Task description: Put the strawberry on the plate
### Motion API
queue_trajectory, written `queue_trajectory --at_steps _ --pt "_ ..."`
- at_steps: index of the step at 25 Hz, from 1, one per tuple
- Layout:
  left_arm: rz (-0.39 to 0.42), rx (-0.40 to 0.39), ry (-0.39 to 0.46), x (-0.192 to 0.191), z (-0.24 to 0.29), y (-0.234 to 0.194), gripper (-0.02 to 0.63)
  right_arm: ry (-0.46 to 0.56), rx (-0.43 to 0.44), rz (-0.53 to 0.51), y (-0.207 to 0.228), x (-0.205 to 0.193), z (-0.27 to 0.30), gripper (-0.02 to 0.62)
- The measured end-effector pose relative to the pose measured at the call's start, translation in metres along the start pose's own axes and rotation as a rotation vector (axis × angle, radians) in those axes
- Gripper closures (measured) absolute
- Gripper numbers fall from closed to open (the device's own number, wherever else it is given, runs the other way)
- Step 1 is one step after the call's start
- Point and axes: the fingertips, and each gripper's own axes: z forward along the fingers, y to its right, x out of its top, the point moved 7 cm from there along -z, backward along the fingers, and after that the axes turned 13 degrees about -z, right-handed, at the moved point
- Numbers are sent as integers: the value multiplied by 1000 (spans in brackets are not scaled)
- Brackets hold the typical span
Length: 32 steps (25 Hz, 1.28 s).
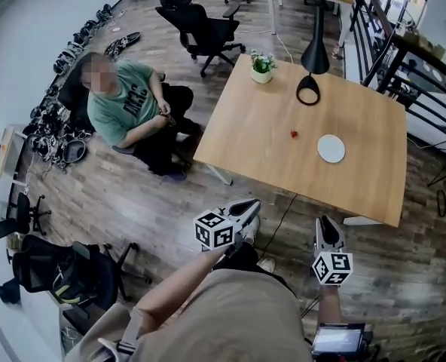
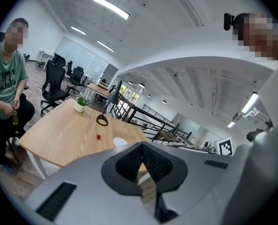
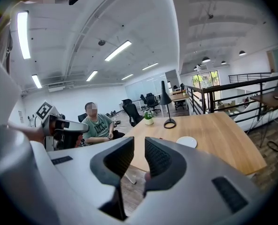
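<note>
Strawberry [image 1: 294, 133] is lying on the bare table [image 1: 245, 149], mid-table, with the plate [image 1: 331, 148] sitting near it on the right, apart and not touching. Both grippers are hovering off the near table edge, over the floor, well short of the fruit. Left gripper [image 1: 247, 206] is showing jaws pressed together at the tips, nothing in them. Right gripper [image 1: 327, 223] is holding its jaws a narrow gap apart, empty. Strawberry is lying ahead and between the two, ahead-right of the left one, ahead-left of the right one. Neither is looking clearly nearer. Fruit is too small to read a long axis.
</note>
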Motion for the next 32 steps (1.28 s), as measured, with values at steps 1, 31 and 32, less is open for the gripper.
queue_trajectory --at_steps 1,31,32 --pt "1 -6 -2 7 5 -4 604 0 -3 4 1 4 8 535" --pt "52 -109 -75 174 94 -132 604 16 -147 -11 23 84 190 535" --pt "49 -110 -77 177 96 -135 604 19 -149 -15 25 88 194 535"
